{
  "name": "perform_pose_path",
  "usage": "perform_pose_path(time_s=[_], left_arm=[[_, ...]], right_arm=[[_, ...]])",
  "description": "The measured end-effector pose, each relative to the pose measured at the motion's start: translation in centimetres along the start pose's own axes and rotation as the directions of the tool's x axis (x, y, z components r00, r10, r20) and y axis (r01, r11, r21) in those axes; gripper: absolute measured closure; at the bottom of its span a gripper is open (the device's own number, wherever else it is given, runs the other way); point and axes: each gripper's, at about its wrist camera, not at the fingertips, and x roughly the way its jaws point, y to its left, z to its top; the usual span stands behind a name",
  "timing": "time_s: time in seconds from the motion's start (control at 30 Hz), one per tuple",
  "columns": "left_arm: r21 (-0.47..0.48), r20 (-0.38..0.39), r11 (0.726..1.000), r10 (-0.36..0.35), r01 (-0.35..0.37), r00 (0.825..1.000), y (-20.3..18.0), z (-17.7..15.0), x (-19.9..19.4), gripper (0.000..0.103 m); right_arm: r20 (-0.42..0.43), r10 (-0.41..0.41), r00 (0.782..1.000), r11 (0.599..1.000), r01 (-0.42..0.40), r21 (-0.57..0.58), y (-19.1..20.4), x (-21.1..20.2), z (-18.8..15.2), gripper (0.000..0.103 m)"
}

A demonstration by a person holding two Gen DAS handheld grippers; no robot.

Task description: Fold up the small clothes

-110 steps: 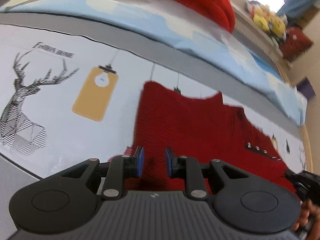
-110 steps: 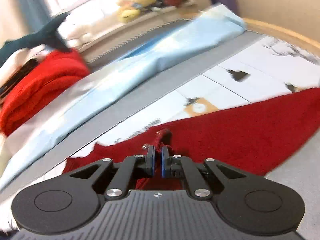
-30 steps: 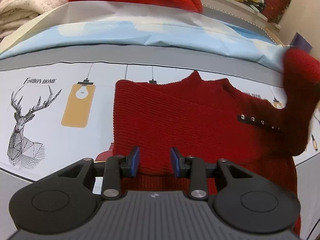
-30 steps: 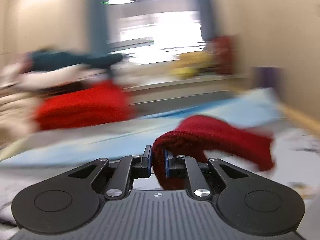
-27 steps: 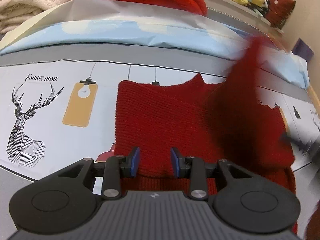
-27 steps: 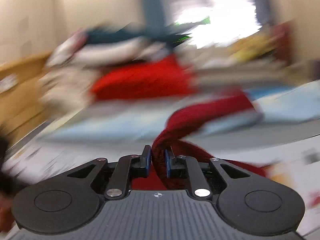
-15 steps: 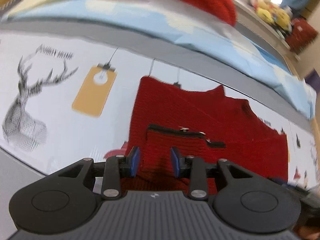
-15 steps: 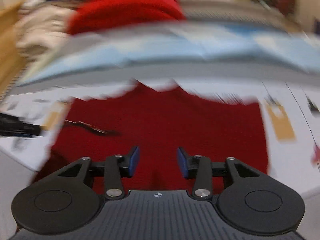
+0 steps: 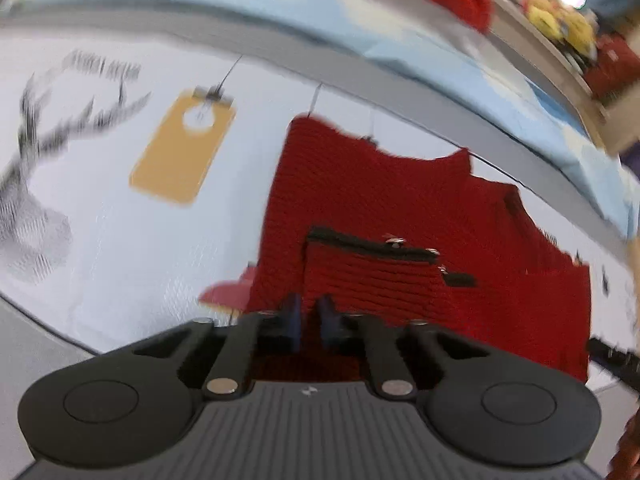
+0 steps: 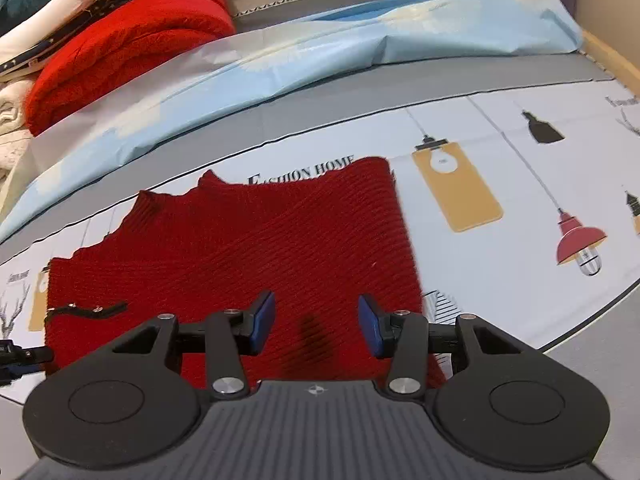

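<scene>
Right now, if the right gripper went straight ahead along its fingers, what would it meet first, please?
Most likely the red sweater: the open right gripper points at its knit, nothing between, though depth is unclear.

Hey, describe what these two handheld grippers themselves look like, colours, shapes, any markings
Both match. The right gripper has a matte black body with a ribbed grey top plate bearing a small emblem, two round black discs at the sides, black linkage arms with silver rivets, and flat blue pads on the fingers. The left gripper shows the same black body, discs, rivets and blue pads, though blurred. No cables or sleeves are visible.
</scene>
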Motion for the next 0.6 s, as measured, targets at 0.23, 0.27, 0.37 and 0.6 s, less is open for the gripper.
perform_pose_path(time_s=[0.23, 0.27, 0.37, 0.6], left_arm=[[-0.029, 0.157, 0.999, 0.041, -0.036, 0.987, 0.0, 0.6, -4.4, 0.103], [-0.038, 0.149, 0.997, 0.069, -0.064, 0.986, 0.2, 0.5, -4.2, 0.103], [-0.062, 0.063, 0.993, 0.108, -0.104, 0.992, 0.9, 0.3, -2.6, 0.103], [0.067, 0.021, 0.997, -0.052, 0.050, 0.998, -1.2, -0.7, -1.3, 0.098]], right_arm=[[-0.026, 0.003, 1.000, 1.000, -0.003, 0.006, 0.0, 0.0, 0.1, 0.055], [-0.031, 0.006, 0.999, 1.000, -0.005, 0.017, -0.1, 0.0, 0.0, 0.055], [-0.059, 0.009, 0.998, 0.998, -0.005, 0.064, -1.0, 0.6, -0.1, 0.055], [-0.120, -0.009, 0.993, 0.998, 0.016, 0.057, -1.7, 2.0, -0.8, 0.057]])
